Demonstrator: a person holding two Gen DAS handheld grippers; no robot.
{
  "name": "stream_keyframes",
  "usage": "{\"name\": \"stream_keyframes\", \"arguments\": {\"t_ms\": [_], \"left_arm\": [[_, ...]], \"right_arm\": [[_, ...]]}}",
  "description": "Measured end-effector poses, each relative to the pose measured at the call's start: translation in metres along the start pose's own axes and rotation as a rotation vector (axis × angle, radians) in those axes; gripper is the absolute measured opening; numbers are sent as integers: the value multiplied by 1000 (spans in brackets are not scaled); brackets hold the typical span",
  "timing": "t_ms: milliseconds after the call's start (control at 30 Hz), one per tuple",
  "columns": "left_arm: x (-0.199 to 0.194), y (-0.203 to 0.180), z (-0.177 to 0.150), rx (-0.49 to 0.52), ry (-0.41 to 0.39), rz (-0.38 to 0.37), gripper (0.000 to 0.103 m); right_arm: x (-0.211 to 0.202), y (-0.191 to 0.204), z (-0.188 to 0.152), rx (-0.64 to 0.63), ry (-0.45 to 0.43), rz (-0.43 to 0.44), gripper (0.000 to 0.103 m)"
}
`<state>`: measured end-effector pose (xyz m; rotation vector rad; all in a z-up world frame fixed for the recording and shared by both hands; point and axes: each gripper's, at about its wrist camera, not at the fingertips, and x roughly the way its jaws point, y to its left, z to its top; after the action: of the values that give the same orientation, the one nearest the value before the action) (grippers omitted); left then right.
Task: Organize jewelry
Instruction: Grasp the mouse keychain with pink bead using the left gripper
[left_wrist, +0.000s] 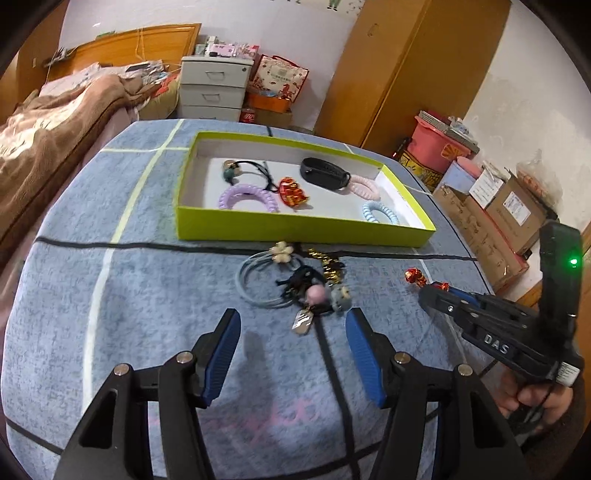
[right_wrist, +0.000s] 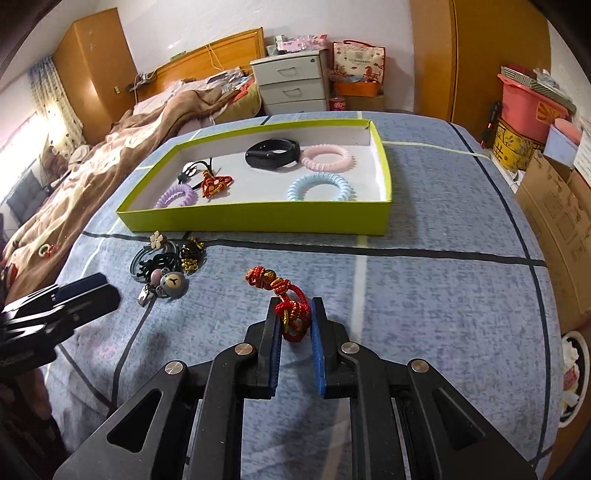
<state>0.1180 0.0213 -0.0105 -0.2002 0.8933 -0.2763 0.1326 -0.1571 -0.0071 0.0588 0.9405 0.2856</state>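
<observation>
While the right hand-held gripper (right_wrist: 295, 321) pinches the red knotted bracelet (right_wrist: 284, 295), lift clear over the green tray's (right_wrist: 258, 218) near wall; left hand-held gripper (left_wrist: 291, 354) open.

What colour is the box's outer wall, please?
Lime green box, white inside; clearest in the right wrist view.

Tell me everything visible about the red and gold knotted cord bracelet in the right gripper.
The red and gold knotted cord bracelet is woven red cord with gold thread, decorative knots and a gold bead. The right gripper is shut on its looped end, both blue pads pressing it. Its free knotted end points toward the lime green cardboard tray; whether it touches the blue cloth is unclear.
</observation>
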Motion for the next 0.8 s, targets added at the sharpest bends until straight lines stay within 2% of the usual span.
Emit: {"name": "stream_keyframes", "arguments": {"t_ms": [100, 200, 300, 400, 533, 800], "left_arm": [[11, -12, 3, 29, 19, 12, 60], [16, -25, 5, 74, 3, 70, 59], [23, -29, 7, 80, 23, 58, 53], [25, -36, 8, 102, 12, 81, 52], [31, -38, 9, 119, 27, 91, 38], [33, -45, 8, 160, 21, 112, 27]], "right_arm": [[-3, -8, -1, 15, -7, 16, 15], [-6, -15, -1, 30, -11, 34, 15], [-7, -19, -1, 36, -12, 43, 15], [-7, -22, -2, 46, -13, 64, 15], [-7, -24, -3, 50, -17, 77, 15], [-7, -24, -4, 50, -17, 84, 15]]}}
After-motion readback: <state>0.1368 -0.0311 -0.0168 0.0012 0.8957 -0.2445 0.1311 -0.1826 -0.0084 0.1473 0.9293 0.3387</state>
